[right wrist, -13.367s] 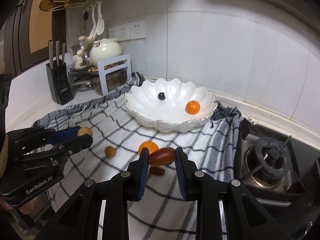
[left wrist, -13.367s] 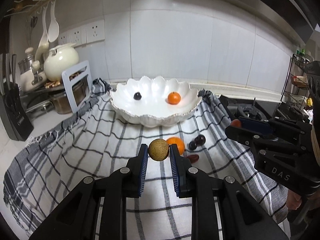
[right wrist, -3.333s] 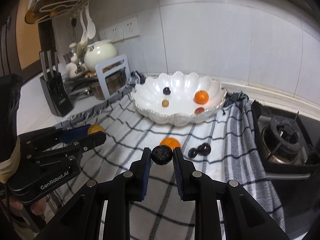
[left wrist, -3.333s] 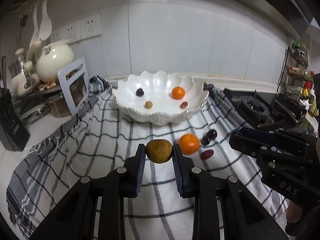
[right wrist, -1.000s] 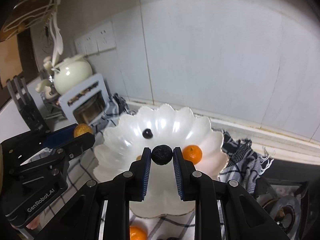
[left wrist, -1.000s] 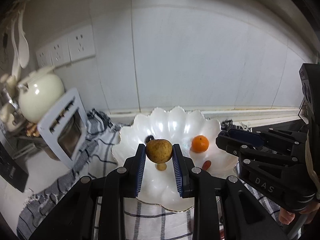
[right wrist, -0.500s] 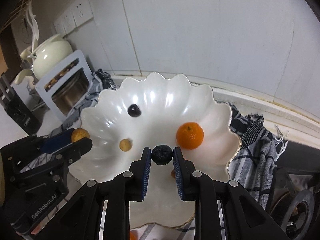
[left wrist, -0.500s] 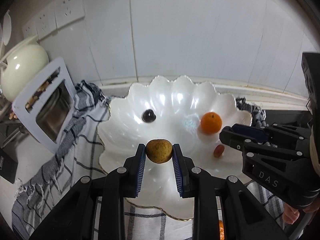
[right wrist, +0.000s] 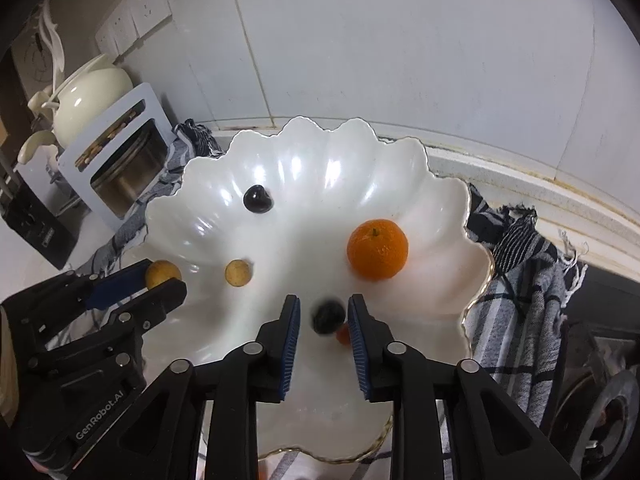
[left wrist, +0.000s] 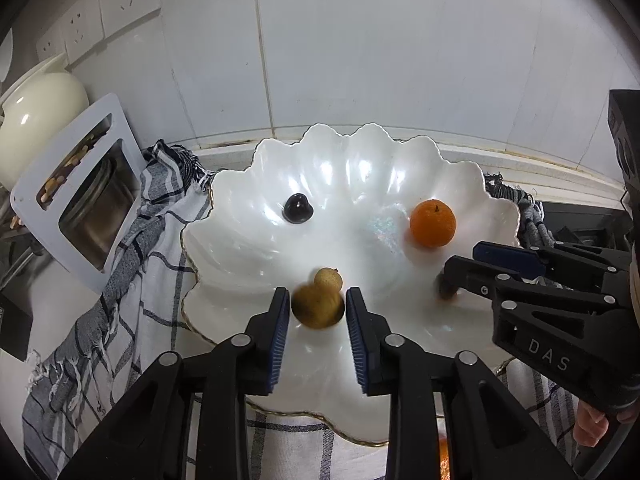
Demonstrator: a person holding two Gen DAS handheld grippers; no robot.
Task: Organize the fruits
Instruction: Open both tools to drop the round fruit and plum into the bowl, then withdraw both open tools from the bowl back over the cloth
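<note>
Both grippers hang over the white scalloped bowl (left wrist: 248,232), which also shows in the right wrist view (right wrist: 208,200). My left gripper (left wrist: 318,312) is open; a blurred yellow-brown fruit (left wrist: 317,309) sits loose between its pads, apart from both. A smaller yellow fruit (left wrist: 328,279) lies just beyond it. My right gripper (right wrist: 324,318) is open; a blurred dark fruit (right wrist: 328,317) is loose between its pads, beside a small red fruit (right wrist: 343,335). An orange (right wrist: 377,249) and a dark cherry (right wrist: 258,199) lie in the bowl.
The bowl stands on a checked cloth (left wrist: 132,264). A white rack with a pot (left wrist: 80,196) and a cream teapot (left wrist: 36,108) stand at the left. The tiled wall is close behind. A gas hob (right wrist: 608,400) is at the right.
Both grippers have opened over the bowl. The yellow-brown fruit and the dark fruit have left the pads and are dropping, blurred.
</note>
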